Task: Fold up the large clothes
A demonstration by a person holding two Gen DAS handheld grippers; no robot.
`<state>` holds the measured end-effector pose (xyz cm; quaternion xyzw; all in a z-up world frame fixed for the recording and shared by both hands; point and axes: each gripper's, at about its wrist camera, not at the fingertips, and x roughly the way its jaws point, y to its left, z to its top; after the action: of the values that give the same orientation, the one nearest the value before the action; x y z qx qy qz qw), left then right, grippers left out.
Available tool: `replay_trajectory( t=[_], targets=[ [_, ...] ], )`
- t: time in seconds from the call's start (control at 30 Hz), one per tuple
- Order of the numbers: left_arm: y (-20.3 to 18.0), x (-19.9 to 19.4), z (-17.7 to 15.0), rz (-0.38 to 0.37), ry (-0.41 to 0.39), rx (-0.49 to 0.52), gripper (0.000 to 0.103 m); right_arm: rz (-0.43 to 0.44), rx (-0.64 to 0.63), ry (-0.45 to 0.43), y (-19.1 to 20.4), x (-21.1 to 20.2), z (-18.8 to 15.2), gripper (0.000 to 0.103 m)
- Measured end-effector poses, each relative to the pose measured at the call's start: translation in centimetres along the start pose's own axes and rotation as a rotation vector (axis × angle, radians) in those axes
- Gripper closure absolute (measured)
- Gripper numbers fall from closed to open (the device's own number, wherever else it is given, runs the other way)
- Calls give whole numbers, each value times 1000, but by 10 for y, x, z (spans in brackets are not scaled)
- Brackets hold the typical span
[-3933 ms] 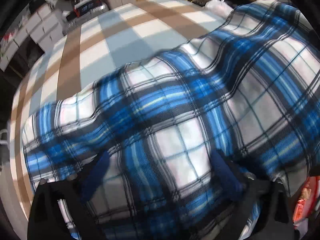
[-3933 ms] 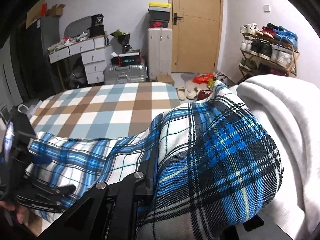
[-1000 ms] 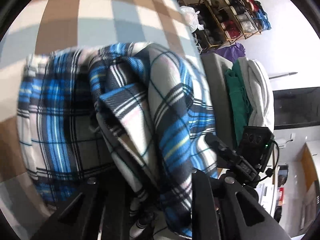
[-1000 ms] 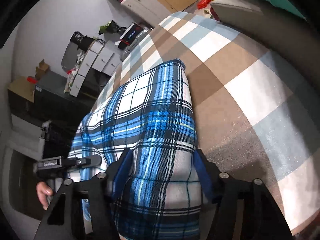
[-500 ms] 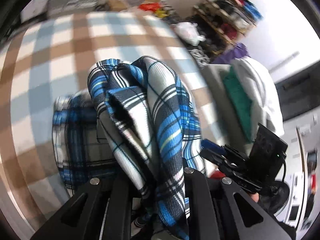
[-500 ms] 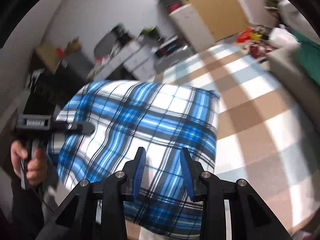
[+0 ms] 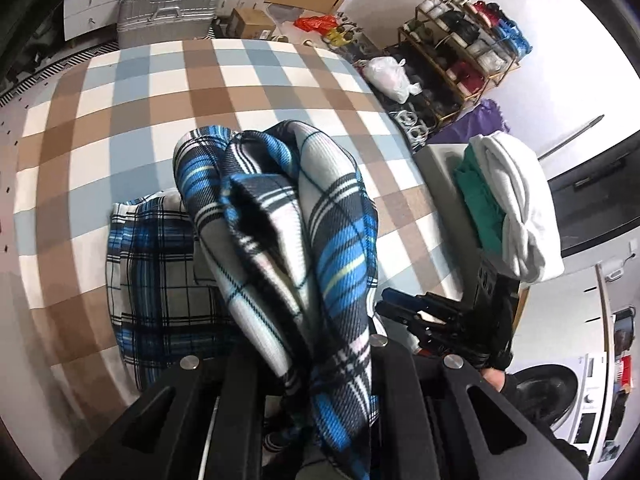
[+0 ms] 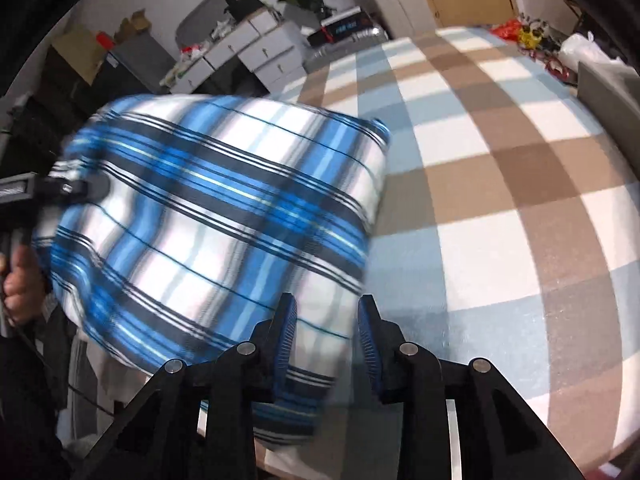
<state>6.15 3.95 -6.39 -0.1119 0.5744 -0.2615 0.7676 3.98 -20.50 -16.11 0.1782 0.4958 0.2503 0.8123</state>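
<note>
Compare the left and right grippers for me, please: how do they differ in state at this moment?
The left gripper is shut on the plaid garment, with bunched cloth rising from between its jaws; the right gripper is open, blue pads apart, gripping nothing. The left gripper carries the cloth up off the checked bedspread; the right gripper only points at the garment's hanging face. Both are black two-finger tools.

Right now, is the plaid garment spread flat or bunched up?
Bunched: the plaid garment hangs in folds from the left gripper, lifted off the checkered bed.
</note>
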Motion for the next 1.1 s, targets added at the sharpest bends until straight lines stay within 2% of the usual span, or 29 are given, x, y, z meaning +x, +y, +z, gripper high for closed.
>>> replay_trajectory(
  t=[0.03,0.1,0.13,0.17,0.37,0.43,0.57,0.67,0.73,0.8,0.97,1.0,1.1],
  targets=[
    [2,1,-1,-8,-2,-11,95,23,12,8,-2,0,-1,67],
    [3,2,-1,-19,-7,-15,95,98,49,15,-5,2,1,54],
    [4,2,-1,-22,-10,-18,95,127,71,16,-8,3,1,51],
    [3,1,-1,-25,-8,-19,95,130,78,20,-8,4,1,45],
    [5,-34,1,-10,-34,0,95,98,57,39,-3,7,-2,45],
    [11,-42,-2,21,-36,16,95,89,34,45,2,9,-3,45],
    [51,-44,-5,74,-28,-34,95,81,-25,35,18,10,-3,45],
    [83,-49,-1,79,-33,-63,95,79,-96,13,38,11,-1,45],
    [99,-52,1,84,-41,-76,95,78,-145,29,57,16,2,45],
    [120,-47,2,82,-36,-104,95,114,-175,43,82,24,7,45],
    [168,-31,-3,77,-5,-159,95,151,-312,18,137,48,14,45],
    [175,-30,-4,77,4,-174,94,144,-324,25,143,56,14,45],
    [189,-18,-12,93,36,-194,94,124,-311,143,148,91,10,47]
  ],
)
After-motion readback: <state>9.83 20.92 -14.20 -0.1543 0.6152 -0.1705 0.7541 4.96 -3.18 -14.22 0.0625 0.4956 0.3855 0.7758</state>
